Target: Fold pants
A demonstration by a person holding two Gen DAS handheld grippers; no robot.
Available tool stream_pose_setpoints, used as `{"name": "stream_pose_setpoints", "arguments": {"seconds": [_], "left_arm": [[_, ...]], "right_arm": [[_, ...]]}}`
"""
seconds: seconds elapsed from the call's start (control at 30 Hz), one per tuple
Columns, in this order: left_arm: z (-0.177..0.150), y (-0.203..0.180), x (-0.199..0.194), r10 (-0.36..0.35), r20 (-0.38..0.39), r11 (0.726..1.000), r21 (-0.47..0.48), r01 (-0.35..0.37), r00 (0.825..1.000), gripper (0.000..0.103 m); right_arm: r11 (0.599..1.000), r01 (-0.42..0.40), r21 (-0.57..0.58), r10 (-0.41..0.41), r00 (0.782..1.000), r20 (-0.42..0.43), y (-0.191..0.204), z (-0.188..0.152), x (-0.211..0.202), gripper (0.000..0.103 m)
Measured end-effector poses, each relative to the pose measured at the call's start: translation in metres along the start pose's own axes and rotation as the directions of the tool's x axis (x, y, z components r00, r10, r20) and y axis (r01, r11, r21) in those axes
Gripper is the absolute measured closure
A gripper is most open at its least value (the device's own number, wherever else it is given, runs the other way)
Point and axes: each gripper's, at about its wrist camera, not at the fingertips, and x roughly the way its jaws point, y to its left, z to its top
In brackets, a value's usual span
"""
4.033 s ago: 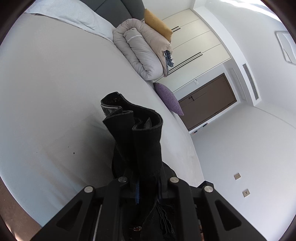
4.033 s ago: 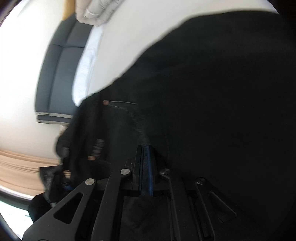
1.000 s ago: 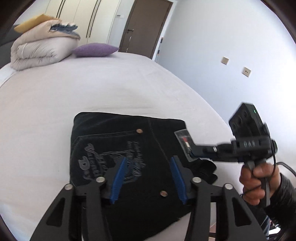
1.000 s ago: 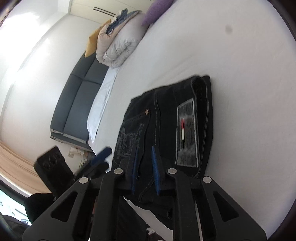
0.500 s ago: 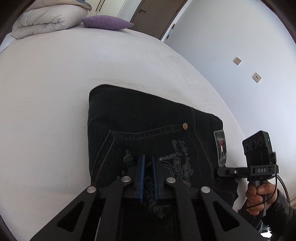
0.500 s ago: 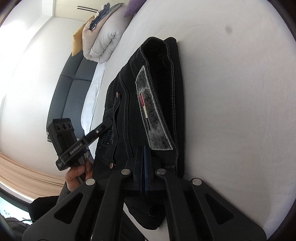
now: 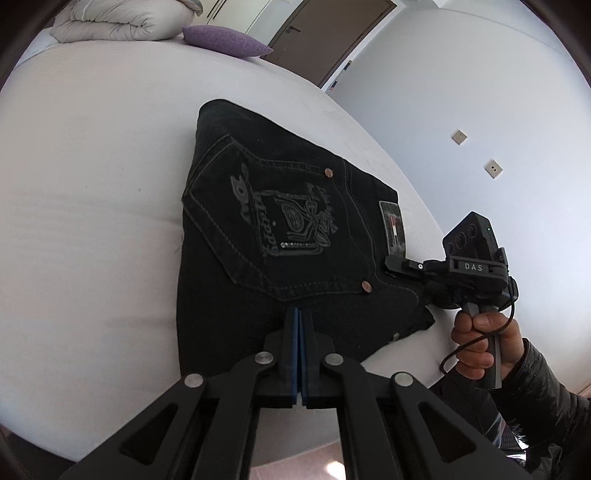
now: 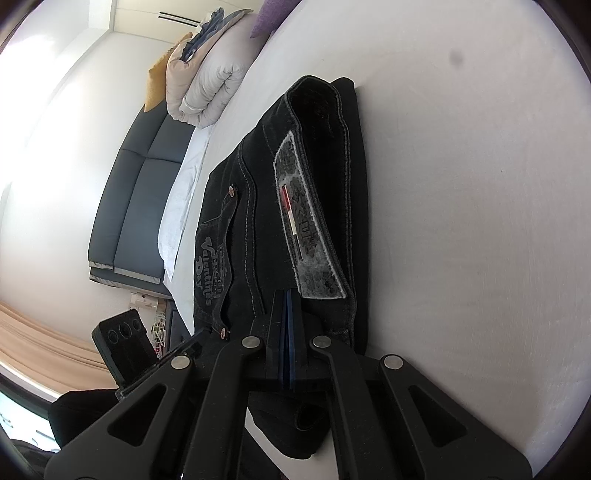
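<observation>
The black pants (image 7: 280,236) lie folded into a compact rectangle on the white bed (image 7: 92,221), back pocket embroidery and waistband patch facing up. They also show in the right wrist view (image 8: 288,221). My left gripper (image 7: 300,314) is shut and empty, just above the near edge of the pants. My right gripper (image 8: 285,295) is shut and empty, over the waistband end near the patch (image 8: 306,236). In the left wrist view the right gripper (image 7: 391,262) is seen at the pants' right edge, held by a hand (image 7: 480,343).
A rolled duvet (image 7: 122,18) and a purple pillow (image 7: 221,40) lie at the far end of the bed. A dark headboard (image 8: 133,206) is at the left in the right wrist view. The bed's near edge runs just below the pants.
Four seconds ago both grippers held pants fabric; they have let go. In the last second both grippers closed empty and drew back slightly from the folded pants.
</observation>
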Motion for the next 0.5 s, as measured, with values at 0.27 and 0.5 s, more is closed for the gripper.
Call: {"name": "stream_pose_setpoints", "arguments": {"seconds": [0.27, 0.5], "left_arm": [[0.003, -0.001, -0.014, -0.02, 0.027, 0.999, -0.024, 0.021, 0.999, 0.098], [0.045, 0.027, -0.064, 0.002, 0.199, 0.995, -0.094, 0.018, 0.98, 0.016]], "right_arm": [[0.996, 0.022, -0.088, -0.014, 0.996, 0.086, 0.028, -0.011, -0.026, 0.099], [0.997, 0.024, -0.08, -0.009, 0.984, 0.179, 0.033, -0.002, -0.062, 0.034]]}}
